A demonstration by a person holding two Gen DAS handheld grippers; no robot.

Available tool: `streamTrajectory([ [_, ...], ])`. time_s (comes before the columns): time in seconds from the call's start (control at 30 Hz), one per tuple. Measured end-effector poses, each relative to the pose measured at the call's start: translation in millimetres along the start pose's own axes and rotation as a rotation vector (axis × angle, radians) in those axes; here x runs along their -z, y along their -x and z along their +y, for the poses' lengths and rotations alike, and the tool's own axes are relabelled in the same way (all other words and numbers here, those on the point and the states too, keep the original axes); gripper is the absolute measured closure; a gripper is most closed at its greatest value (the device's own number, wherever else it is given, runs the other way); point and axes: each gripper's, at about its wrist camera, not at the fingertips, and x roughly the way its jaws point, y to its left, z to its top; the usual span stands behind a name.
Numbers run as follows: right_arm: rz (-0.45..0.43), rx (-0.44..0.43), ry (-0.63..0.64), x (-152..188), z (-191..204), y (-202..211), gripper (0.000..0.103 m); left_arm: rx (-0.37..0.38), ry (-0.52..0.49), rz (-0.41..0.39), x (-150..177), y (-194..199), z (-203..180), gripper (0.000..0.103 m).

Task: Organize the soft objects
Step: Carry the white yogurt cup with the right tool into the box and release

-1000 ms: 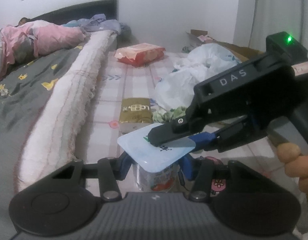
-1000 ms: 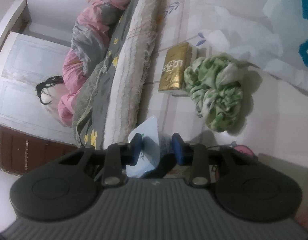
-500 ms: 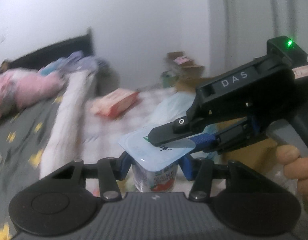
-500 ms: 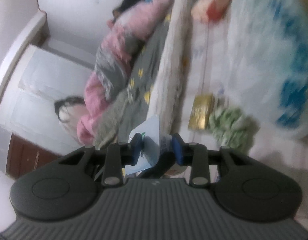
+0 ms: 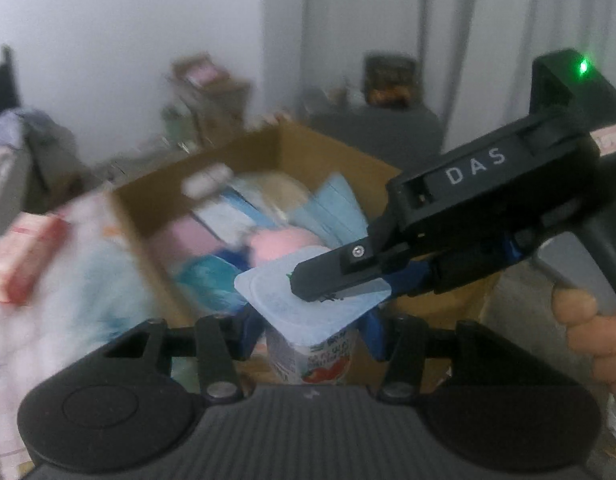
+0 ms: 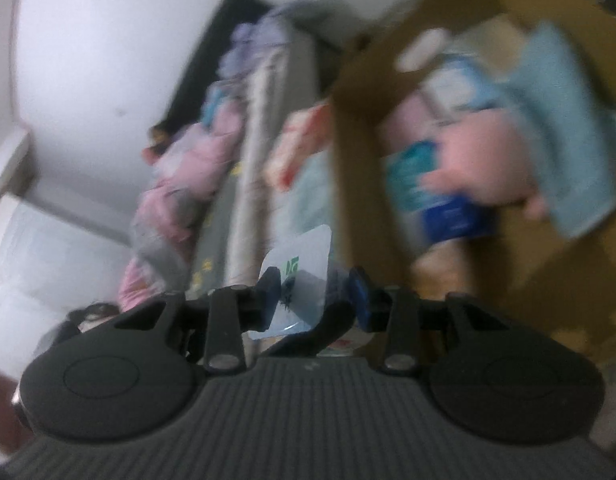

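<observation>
A: Contents of cardboard box (image 5: 292,148)?
B: Blurred pink and blue soft packs.
A: Yogurt cup (image 5: 311,348)?
B: Upright, pale foil lid, between left claw (image 5: 309,326) pads, gripped, before the box. Right claw (image 5: 339,286) on the lid edge, jaws opening.

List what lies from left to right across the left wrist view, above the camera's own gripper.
Red-and-pink packet → cardboard box → yogurt cup → right gripper → hand.
</observation>
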Motion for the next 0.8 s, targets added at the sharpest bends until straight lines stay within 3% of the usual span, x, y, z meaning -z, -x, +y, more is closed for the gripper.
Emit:
streamTrajectory([
  [0.23,0.073,0.116,-0.077,-18,-63,-15,0.063,0.064,-0.003,0.19,-8,-70,-7,0.051],
  [0.43,0.114,0.218,-0.043,-26,-84,-36,0.062,0.088,0.015,0.303,-4,-101,-6,0.05],
  [0.63,0.118,0.21,-0.039,-31,-85,-34,0.06,0.095,0.023,0.312,-3,-100,-3,0.041],
  [0.8,0.094,0.237,0.004,-27,-68,-21,0.046,0.087,0.047,0.246,-7,-65,-3,0.029],
])
